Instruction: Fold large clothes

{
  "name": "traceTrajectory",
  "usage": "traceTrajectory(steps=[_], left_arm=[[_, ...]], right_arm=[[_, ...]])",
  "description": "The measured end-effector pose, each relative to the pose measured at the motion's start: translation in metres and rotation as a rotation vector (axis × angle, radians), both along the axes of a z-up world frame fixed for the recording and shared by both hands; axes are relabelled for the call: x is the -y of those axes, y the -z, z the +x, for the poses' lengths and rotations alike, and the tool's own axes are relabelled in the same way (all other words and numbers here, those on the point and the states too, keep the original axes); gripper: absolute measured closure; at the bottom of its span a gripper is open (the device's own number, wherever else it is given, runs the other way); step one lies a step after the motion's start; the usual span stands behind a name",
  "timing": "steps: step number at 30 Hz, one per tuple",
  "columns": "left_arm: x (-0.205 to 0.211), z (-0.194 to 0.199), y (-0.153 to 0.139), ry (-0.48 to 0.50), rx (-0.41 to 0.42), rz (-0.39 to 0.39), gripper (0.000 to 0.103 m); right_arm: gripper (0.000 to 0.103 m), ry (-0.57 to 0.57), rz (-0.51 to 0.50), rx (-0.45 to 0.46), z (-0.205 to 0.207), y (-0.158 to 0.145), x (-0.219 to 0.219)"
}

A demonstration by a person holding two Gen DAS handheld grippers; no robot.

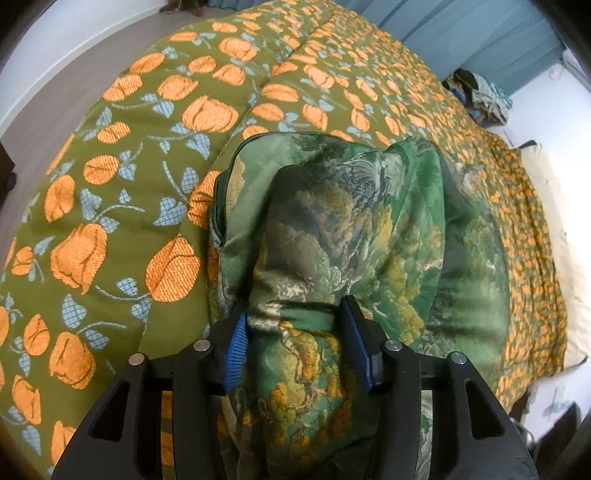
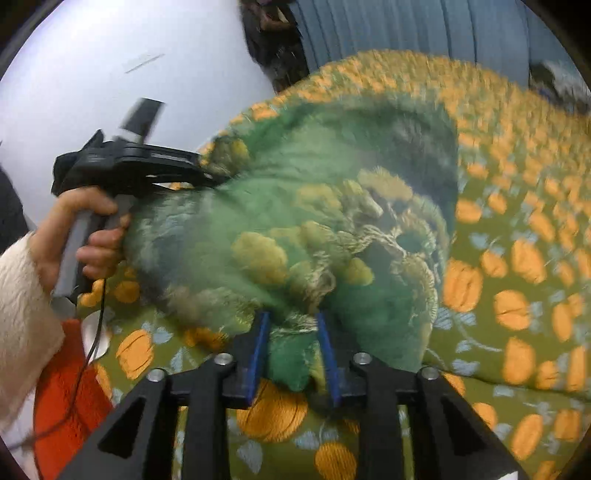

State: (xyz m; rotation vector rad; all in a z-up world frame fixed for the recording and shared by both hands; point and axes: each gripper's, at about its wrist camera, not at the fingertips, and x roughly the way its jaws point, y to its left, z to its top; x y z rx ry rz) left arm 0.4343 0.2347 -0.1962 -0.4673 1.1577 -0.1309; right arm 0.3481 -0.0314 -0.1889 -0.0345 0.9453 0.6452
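A large green garment with a landscape print point(image 1: 354, 236) lies bunched on the bed and drapes toward me. My left gripper point(image 1: 295, 317) is shut on a thick fold of it, blue pads pressed into the cloth. In the right wrist view the same garment point(image 2: 295, 229) is blurred by motion. My right gripper point(image 2: 291, 321) is shut on another bunch of it. The left gripper point(image 2: 207, 177) also shows there at the left, held by a hand, clamped on the garment's far edge.
The bed is covered by an olive quilt with orange flowers point(image 1: 110, 206), also in the right wrist view point(image 2: 517, 295). A pile of clothes point(image 1: 480, 96) sits at the far side by blue curtains point(image 1: 480, 33). A pillow point(image 1: 554, 221) lies at right. Something red point(image 2: 62, 384) lies at the lower left.
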Motion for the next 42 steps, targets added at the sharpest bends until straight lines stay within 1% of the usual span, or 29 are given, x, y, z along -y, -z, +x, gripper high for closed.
traceTrajectory(steps=[1, 2, 3, 4, 5, 6, 7, 9, 10, 12, 13, 15, 16, 18, 19, 20, 21, 22, 23, 24, 26, 28, 30, 33, 35, 37, 38, 40, 42], left_arm=[[-0.001, -0.004, -0.008, -0.004, 0.018, -0.005, 0.045], [-0.003, -0.008, -0.017, -0.010, 0.035, -0.022, 0.041], [-0.006, -0.011, -0.024, -0.014, 0.045, -0.042, 0.034], [-0.012, -0.017, -0.033, -0.026, 0.065, -0.077, 0.028], [-0.018, -0.023, -0.040, -0.042, 0.081, -0.096, 0.025], [-0.026, -0.031, -0.049, -0.065, 0.100, -0.099, 0.019], [-0.034, -0.041, -0.058, -0.086, 0.123, -0.081, 0.015], [-0.045, -0.056, -0.070, -0.113, 0.152, -0.009, 0.014], [-0.049, -0.063, -0.074, -0.120, 0.149, 0.059, 0.014], [-0.053, -0.073, -0.078, -0.125, 0.134, 0.196, 0.014], [-0.051, -0.077, -0.078, -0.105, 0.132, 0.264, 0.014], [-0.049, -0.083, -0.075, -0.083, 0.118, 0.363, 0.014], [-0.047, -0.085, -0.074, -0.057, 0.123, 0.358, 0.014], [-0.051, -0.085, -0.077, -0.038, 0.141, 0.250, 0.014], [-0.057, -0.083, -0.079, -0.047, 0.151, 0.159, 0.014], [-0.064, -0.079, -0.082, -0.060, 0.170, 0.034, 0.014], [-0.068, -0.075, -0.084, -0.058, 0.184, -0.054, 0.014], [-0.070, -0.068, -0.086, -0.040, 0.192, -0.163, 0.014], [-0.067, -0.061, -0.087, -0.028, 0.184, -0.204, 0.014], [-0.061, -0.051, -0.086, -0.010, 0.164, -0.208, 0.014], [-0.051, -0.035, -0.079, 0.055, 0.128, -0.188, 0.014], [-0.041, -0.021, -0.064, 0.104, 0.073, -0.182, 0.014], [-0.037, -0.017, -0.048, 0.122, 0.027, -0.202, 0.015], [-0.035, -0.017, -0.020, 0.129, -0.022, -0.267, 0.014], [-0.035, -0.024, -0.006, 0.124, -0.039, -0.313, 0.013], [-0.037, -0.027, 0.007, 0.107, -0.043, -0.358, 0.006], [-0.036, -0.027, 0.010, 0.103, -0.042, -0.375, 0.005], [-0.034, -0.026, 0.018, 0.107, -0.050, -0.388, 0.001], [-0.030, -0.022, 0.027, 0.121, -0.069, -0.390, 0.000]], right_arm=[[0.040, -0.003, 0.019, 0.002, -0.008, -0.008, 0.007], [0.034, 0.000, 0.026, 0.006, -0.013, -0.014, 0.011], [0.028, 0.010, 0.022, 0.021, -0.022, -0.023, 0.019], [0.028, 0.019, -0.001, 0.046, -0.029, -0.030, 0.026], [0.028, 0.026, -0.022, 0.065, -0.035, -0.034, 0.032], [0.028, 0.041, -0.063, 0.096, -0.040, -0.039, 0.040], [0.028, 0.054, -0.092, 0.118, -0.043, -0.041, 0.046], [0.027, 0.104, -0.147, 0.158, -0.043, -0.044, 0.063], [0.027, 0.132, -0.164, 0.158, -0.042, -0.044, 0.072], [0.027, 0.174, -0.157, 0.146, -0.041, -0.044, 0.083], [0.027, 0.191, -0.144, 0.142, -0.040, -0.043, 0.088], [0.027, 0.209, -0.113, 0.134, -0.041, -0.042, 0.092], [0.027, 0.206, -0.106, 0.128, -0.040, -0.041, 0.091], [0.027, 0.185, -0.104, 0.126, -0.046, -0.042, 0.085], [0.027, 0.165, -0.097, 0.130, -0.047, -0.043, 0.081], [0.027, 0.149, -0.090, 0.133, -0.048, -0.046, 0.076], [0.027, 0.137, -0.084, 0.133, -0.050, -0.046, 0.074], [0.027, 0.129, -0.077, 0.130, -0.051, -0.046, 0.071], [0.027, 0.115, -0.067, 0.118, -0.052, -0.044, 0.067], [0.027, 0.105, -0.058, 0.108, -0.053, -0.044, 0.065], [0.027, 0.086, -0.039, 0.084, -0.056, -0.041, 0.060], [0.027, 0.075, -0.032, 0.069, -0.058, -0.038, 0.057], [0.027, 0.056, -0.030, 0.058, -0.061, -0.034, 0.053], [0.027, 0.038, -0.028, 0.052, -0.062, -0.032, 0.052], [0.027, 0.034, -0.011, 0.045, -0.060, -0.031, 0.054], [0.027, 0.045, 0.004, 0.036, -0.054, -0.032, 0.058], [0.027, 0.056, 0.007, 0.033, -0.050, -0.033, 0.061], [0.027, 0.082, 0.018, 0.032, -0.041, -0.036, 0.068], [0.027, 0.120, 0.026, 0.025, -0.028, -0.036, 0.077]])
